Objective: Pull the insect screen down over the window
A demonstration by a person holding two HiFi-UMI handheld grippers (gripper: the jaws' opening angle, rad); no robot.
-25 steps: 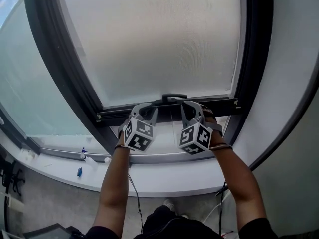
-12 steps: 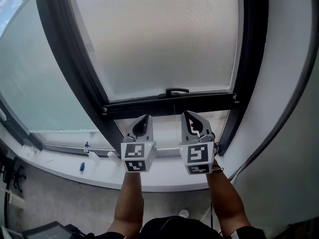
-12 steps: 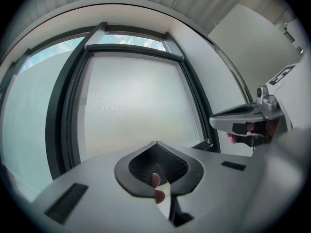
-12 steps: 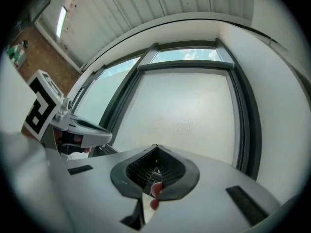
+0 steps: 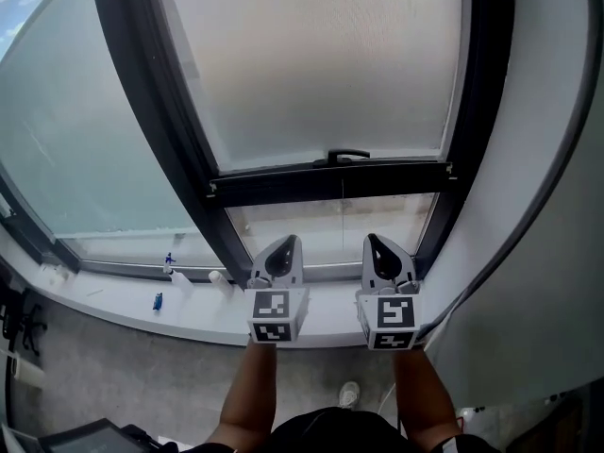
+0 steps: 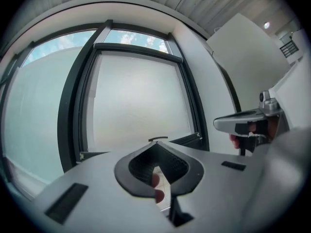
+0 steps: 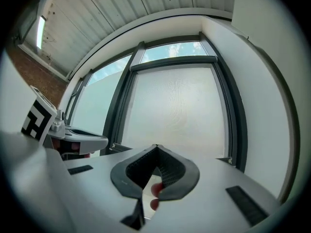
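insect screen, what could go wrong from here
1. The insect screen is not fully down: its bottom bar hangs short of the sill, with clear glass showing under it, and neither gripper touches it. If it is spring-loaded, it may roll back up.
2. The left gripper and right gripper are both shut and empty, below the bar. Reaching for the handle like that would likely bump it rather than grip it.

The long white window sill carries a small blue object, a white bottle with a blue top near it (label unreadable), and a small white rounded item further right.
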